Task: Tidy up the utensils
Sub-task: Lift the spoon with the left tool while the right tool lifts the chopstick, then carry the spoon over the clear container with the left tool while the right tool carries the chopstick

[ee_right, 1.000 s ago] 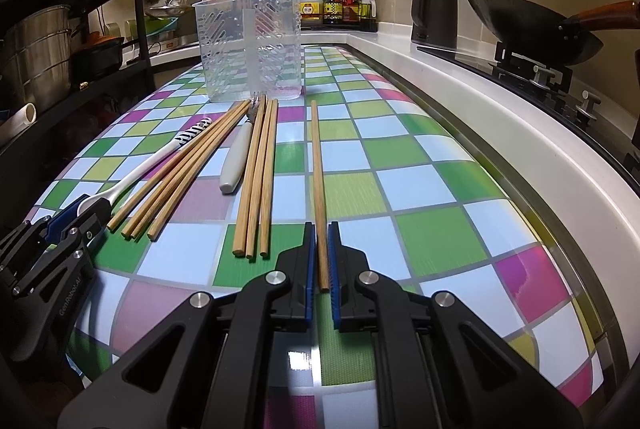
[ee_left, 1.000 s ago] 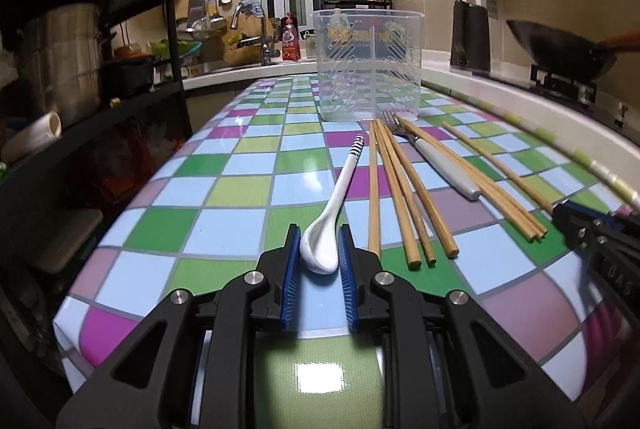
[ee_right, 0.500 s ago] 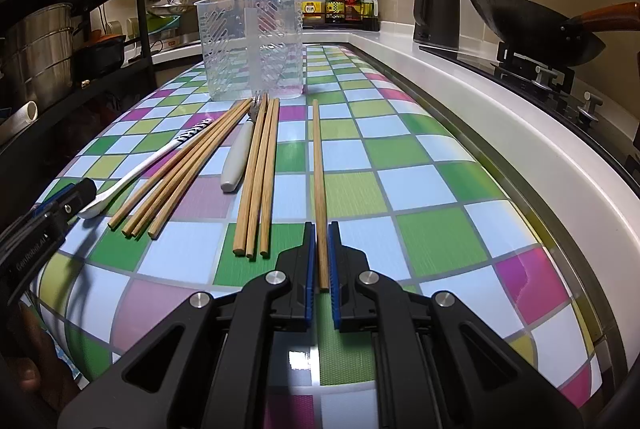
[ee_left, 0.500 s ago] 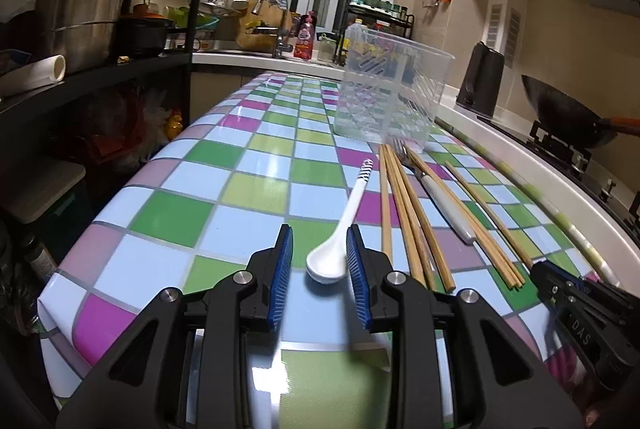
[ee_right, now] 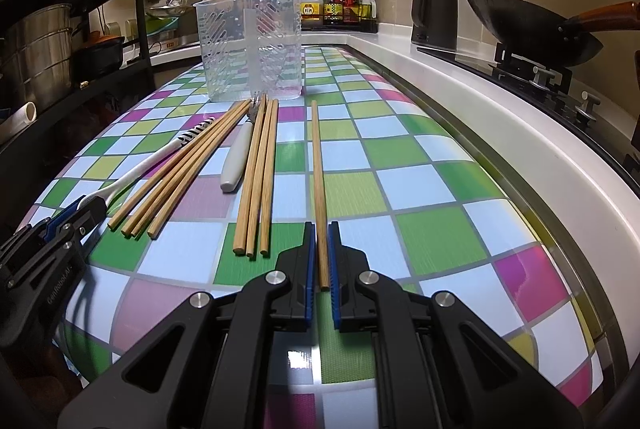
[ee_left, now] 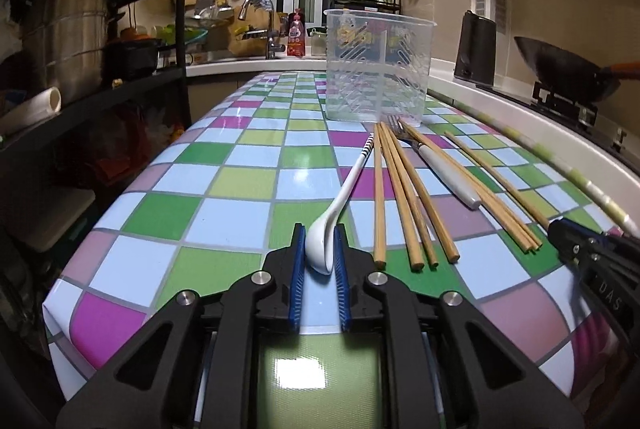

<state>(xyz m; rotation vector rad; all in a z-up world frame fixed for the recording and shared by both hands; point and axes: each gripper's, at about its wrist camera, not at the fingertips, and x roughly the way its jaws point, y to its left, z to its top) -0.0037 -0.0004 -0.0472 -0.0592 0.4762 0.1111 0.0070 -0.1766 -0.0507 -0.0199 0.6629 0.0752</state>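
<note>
A white spoon (ee_left: 338, 205) with a striped handle end lies on the checkered table (ee_left: 224, 185); its bowl sits between the pads of my left gripper (ee_left: 319, 249), which is closed on it. My right gripper (ee_right: 321, 249) is shut on the near end of a single wooden chopstick (ee_right: 318, 169). Several more chopsticks (ee_left: 404, 189) and a white-handled fork (ee_left: 440, 165) lie between the two grippers. A clear plastic utensil holder (ee_left: 378, 69) stands upright at the far end of the utensils, also in the right wrist view (ee_right: 250, 45).
A black shelf rack with steel pots (ee_left: 64, 37) runs along the left. A white counter ledge (ee_right: 500, 125) borders the table on the right, with a wok (ee_right: 532, 25) on a stove and a black kettle (ee_right: 434, 11). The sink area (ee_left: 256, 29) lies behind.
My left gripper drew back from the spoon and opened wider half a second ago, then came forward again and closed on the spoon bowl. My right gripper has stayed shut on the chopstick.
</note>
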